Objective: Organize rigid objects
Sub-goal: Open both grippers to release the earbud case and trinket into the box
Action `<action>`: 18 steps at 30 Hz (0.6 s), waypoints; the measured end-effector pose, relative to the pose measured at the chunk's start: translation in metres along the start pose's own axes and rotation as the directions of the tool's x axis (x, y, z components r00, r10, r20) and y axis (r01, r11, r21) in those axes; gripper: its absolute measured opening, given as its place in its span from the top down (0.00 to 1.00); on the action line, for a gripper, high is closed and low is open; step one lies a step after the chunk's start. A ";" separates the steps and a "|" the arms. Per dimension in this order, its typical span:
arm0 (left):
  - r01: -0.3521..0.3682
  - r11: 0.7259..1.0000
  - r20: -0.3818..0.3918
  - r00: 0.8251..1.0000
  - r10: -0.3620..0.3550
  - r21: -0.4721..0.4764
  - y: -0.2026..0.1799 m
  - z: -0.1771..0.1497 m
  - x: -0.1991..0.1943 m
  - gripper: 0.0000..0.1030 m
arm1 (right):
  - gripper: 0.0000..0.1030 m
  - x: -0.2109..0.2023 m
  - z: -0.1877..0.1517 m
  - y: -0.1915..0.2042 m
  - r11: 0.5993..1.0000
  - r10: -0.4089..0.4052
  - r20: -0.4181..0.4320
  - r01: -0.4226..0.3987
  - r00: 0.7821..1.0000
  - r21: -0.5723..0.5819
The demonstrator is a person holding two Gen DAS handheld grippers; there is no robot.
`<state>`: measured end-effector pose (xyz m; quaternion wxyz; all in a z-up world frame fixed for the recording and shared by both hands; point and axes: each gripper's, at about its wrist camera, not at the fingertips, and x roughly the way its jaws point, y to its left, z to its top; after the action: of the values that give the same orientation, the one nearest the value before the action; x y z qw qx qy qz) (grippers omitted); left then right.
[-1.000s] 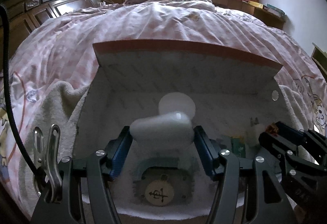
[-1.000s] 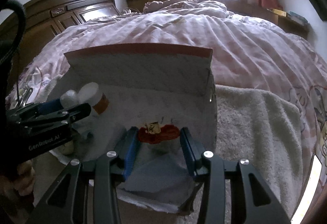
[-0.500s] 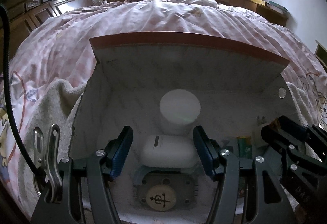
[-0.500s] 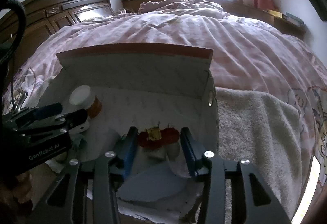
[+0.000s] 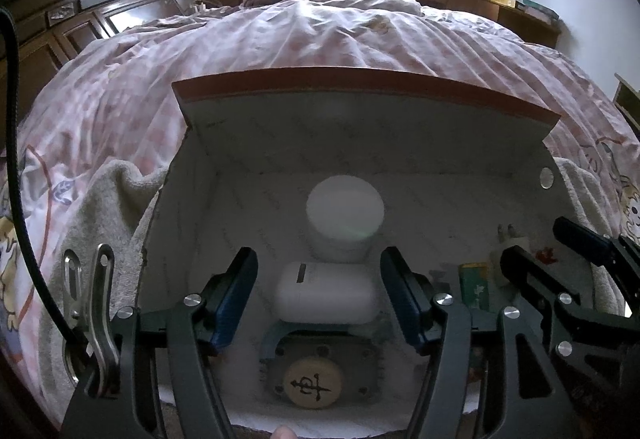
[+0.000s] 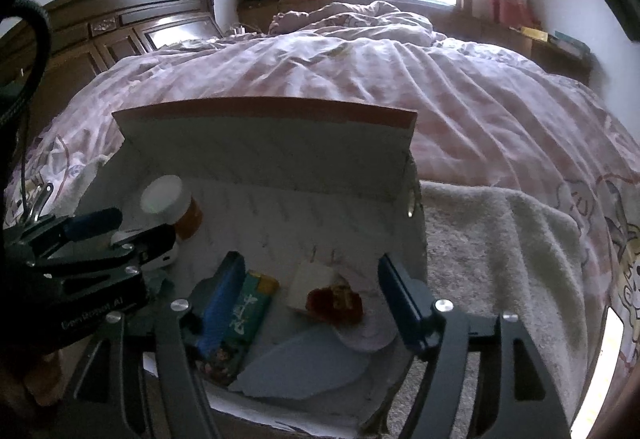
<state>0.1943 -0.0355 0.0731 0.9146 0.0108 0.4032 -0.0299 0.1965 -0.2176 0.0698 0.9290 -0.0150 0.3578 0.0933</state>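
An open white box [image 5: 360, 127] with a red-edged lid sits on the bed. In the left wrist view my left gripper [image 5: 320, 299] hangs over a white rounded case [image 5: 326, 293] lying on the box floor. Its jaws are opening and clear of the case. Behind the case stands a white-capped bottle [image 5: 344, 215], and in front lies a grey device with a wooden disc [image 5: 314, 385]. My right gripper [image 6: 312, 301] is opening too. A red ornament [image 6: 334, 301] and a white plug [image 6: 308, 285] lie loose between its fingers. A green packet [image 6: 248, 311] lies beside the left finger [image 6: 224, 299].
The box [image 6: 264, 143] rests on a beige towel [image 6: 500, 239] over a pink checked quilt [image 6: 400, 79]. A dark wooden headboard [image 5: 80, 23] stands at the left, with a window and low shelves behind. A pale blue flap [image 6: 304, 363] lies at the box's near edge.
My left gripper let go of the white case, which now lies in the box. My right gripper's jaws spread away from the red ornament, leaving it on the box floor.
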 end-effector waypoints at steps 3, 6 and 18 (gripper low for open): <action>0.002 1.000 0.000 1.000 -0.002 -0.001 -0.001 0.000 0.000 0.37 | 0.29 -0.001 0.001 0.001 1.000 -0.001 0.003 0.001 1.000 -0.004; 0.007 1.000 -0.002 1.000 -0.007 -0.004 -0.001 -0.001 -0.001 0.37 | 0.29 -0.001 0.000 0.002 1.000 -0.003 0.006 0.003 1.000 -0.007; 0.005 1.000 0.009 1.000 -0.005 -0.022 0.003 -0.004 -0.011 0.37 | 0.21 -0.008 0.000 0.006 1.000 0.008 0.004 -0.008 1.000 -0.005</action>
<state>0.1837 -0.0319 0.0786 0.9164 -0.0005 0.3994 -0.0278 0.1894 -0.2130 0.0752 0.9294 -0.0157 0.3556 0.0978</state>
